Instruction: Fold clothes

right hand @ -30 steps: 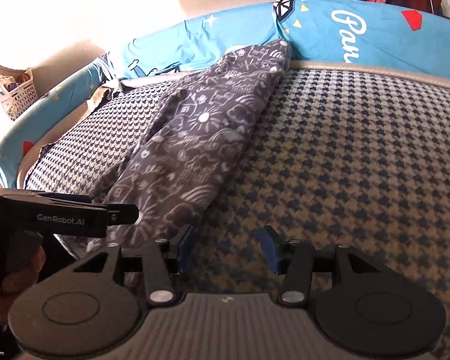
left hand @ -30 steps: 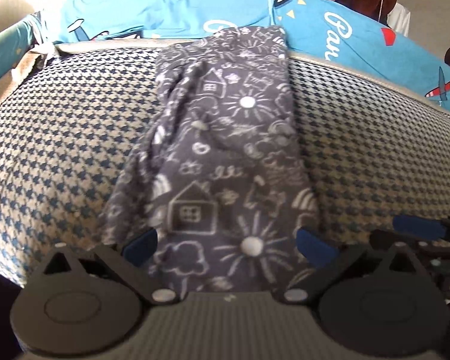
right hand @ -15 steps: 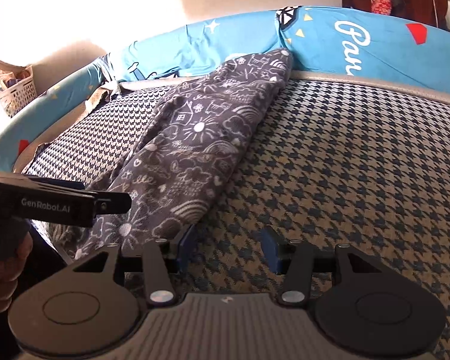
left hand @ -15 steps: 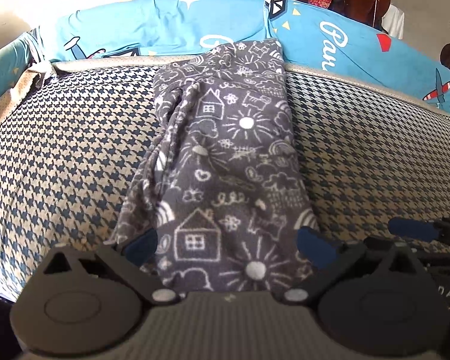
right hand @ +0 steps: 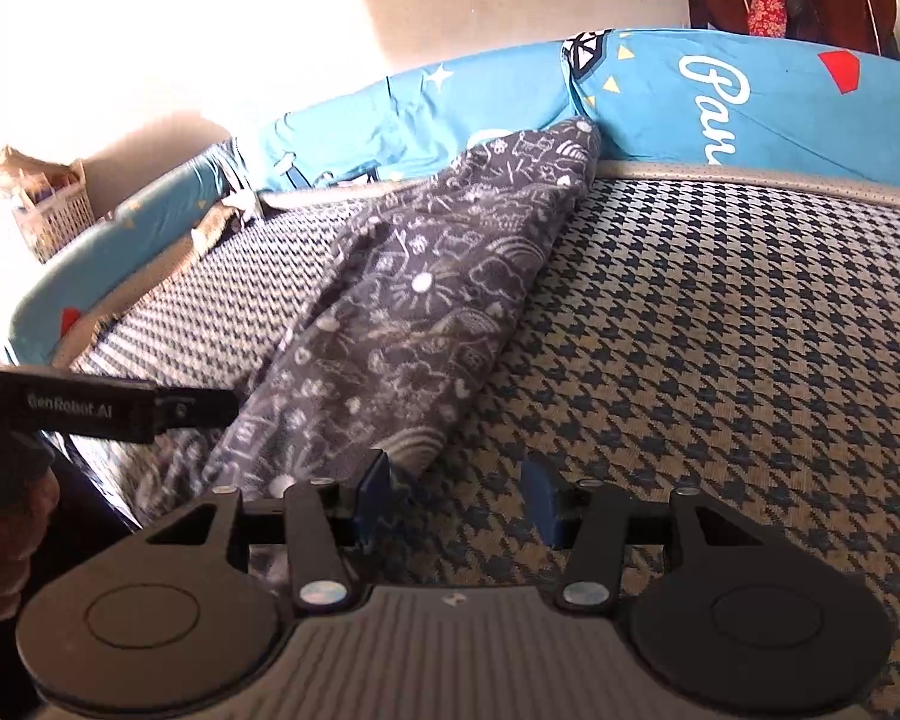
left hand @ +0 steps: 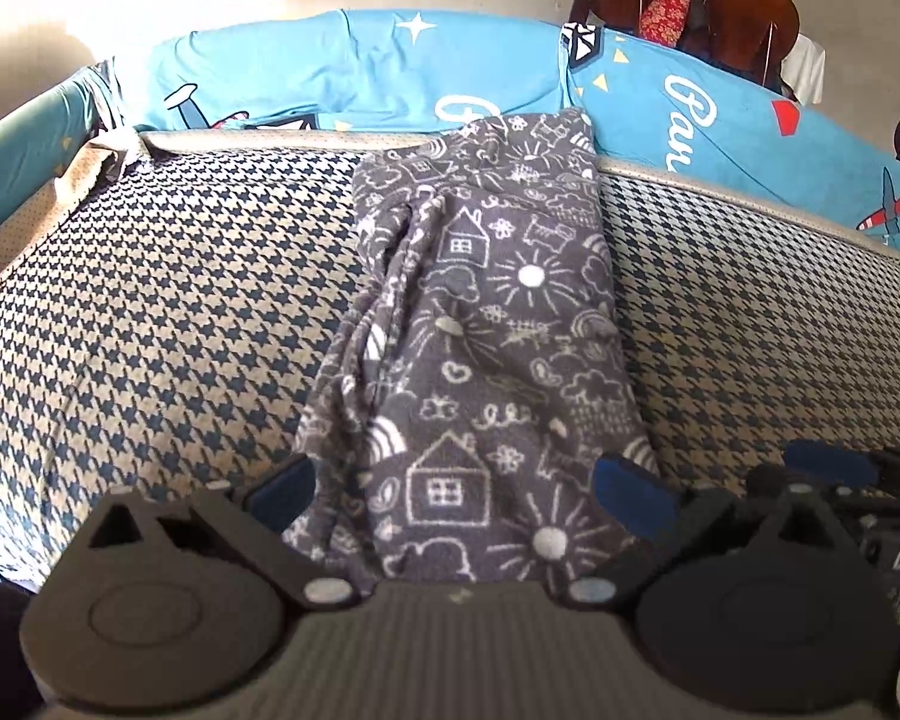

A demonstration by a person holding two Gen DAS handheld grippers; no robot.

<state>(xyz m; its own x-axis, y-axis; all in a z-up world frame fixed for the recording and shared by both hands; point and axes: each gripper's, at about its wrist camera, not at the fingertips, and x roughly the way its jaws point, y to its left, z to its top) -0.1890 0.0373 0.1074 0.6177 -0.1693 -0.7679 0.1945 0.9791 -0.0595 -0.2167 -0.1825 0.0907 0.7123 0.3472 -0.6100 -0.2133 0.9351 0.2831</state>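
Observation:
A dark grey garment (left hand: 486, 324) with white doodles of houses and suns lies stretched lengthwise on the houndstooth cover (left hand: 150, 312), its far end against the blue cushions. My left gripper (left hand: 456, 498) hovers over its near end, open wide, fingers on either side and not pressing the cloth. In the right wrist view the garment (right hand: 414, 300) runs off to the left. My right gripper (right hand: 456, 498) is open over bare cover, its left finger (right hand: 372, 495) next to the garment's edge. The left gripper (right hand: 120, 408) shows there too, held by a hand (right hand: 6, 516).
Blue printed cushions (left hand: 354, 72) border the far side and the left edge. Behind them stands a dark wooden chair (left hand: 732, 6) with a red cloth over it. A woven basket (right hand: 54, 210) sits at the far left. The houndstooth cover (right hand: 720, 330) spreads right of the garment.
My left gripper has lifted a little and drawn back, so more of the garment shows ahead of it. The garment lies as before. The right gripper has hardly moved.

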